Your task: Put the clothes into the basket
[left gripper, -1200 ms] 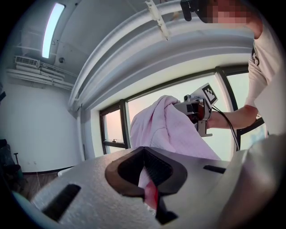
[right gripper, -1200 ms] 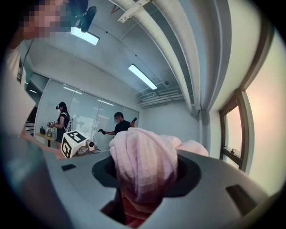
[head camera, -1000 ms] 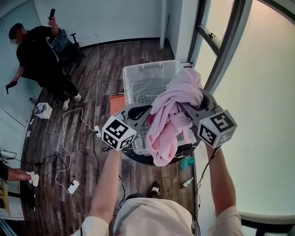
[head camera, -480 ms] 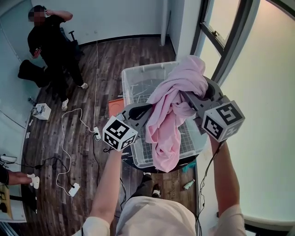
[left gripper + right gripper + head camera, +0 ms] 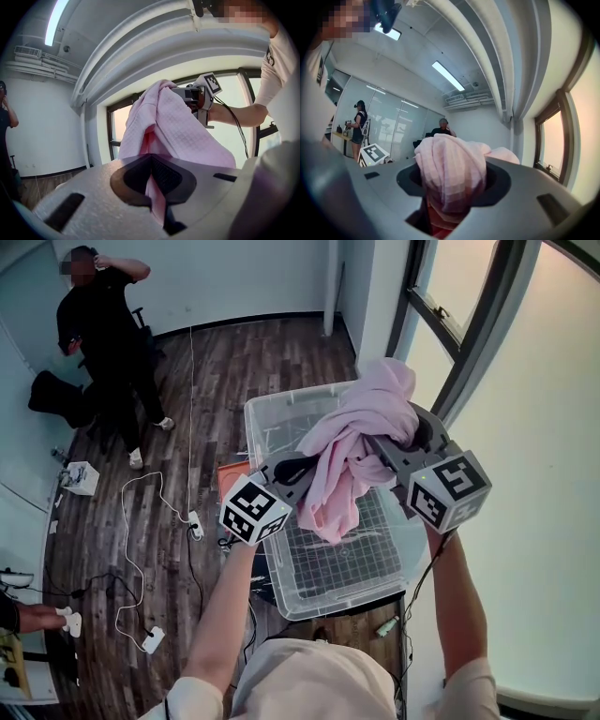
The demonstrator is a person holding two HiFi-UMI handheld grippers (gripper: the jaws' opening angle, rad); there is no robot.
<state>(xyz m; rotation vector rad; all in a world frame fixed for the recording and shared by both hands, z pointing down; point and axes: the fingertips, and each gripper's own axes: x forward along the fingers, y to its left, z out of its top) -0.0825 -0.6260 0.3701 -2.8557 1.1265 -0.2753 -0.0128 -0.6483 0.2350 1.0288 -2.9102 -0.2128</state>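
Note:
A pink waffle-knit garment [image 5: 352,451] hangs bunched between both grippers, high above a clear plastic basket [image 5: 274,414] on the wooden floor. My left gripper [image 5: 302,472] is shut on a lower fold of the garment [image 5: 161,131], which runs down between its jaws. My right gripper [image 5: 392,448] is shut on a thick wad of the pink garment [image 5: 451,173] that bulges out over its jaws. The cloth's loose end dangles over the basket's open middle. The basket's wire-grid bottom [image 5: 339,545] shows through below.
A person in black [image 5: 105,324] stands at the far left near a black bag [image 5: 58,395]. White cables and a power strip [image 5: 192,521] lie on the floor left of the basket. A window frame [image 5: 469,343] runs along the right. An orange item [image 5: 230,476] sits beside the basket.
The basket now lies more fully beneath the garment, and the hanging end looks shorter and more gathered. Both grippers have kept their hold. The person in black has turned and shifted at the far left.

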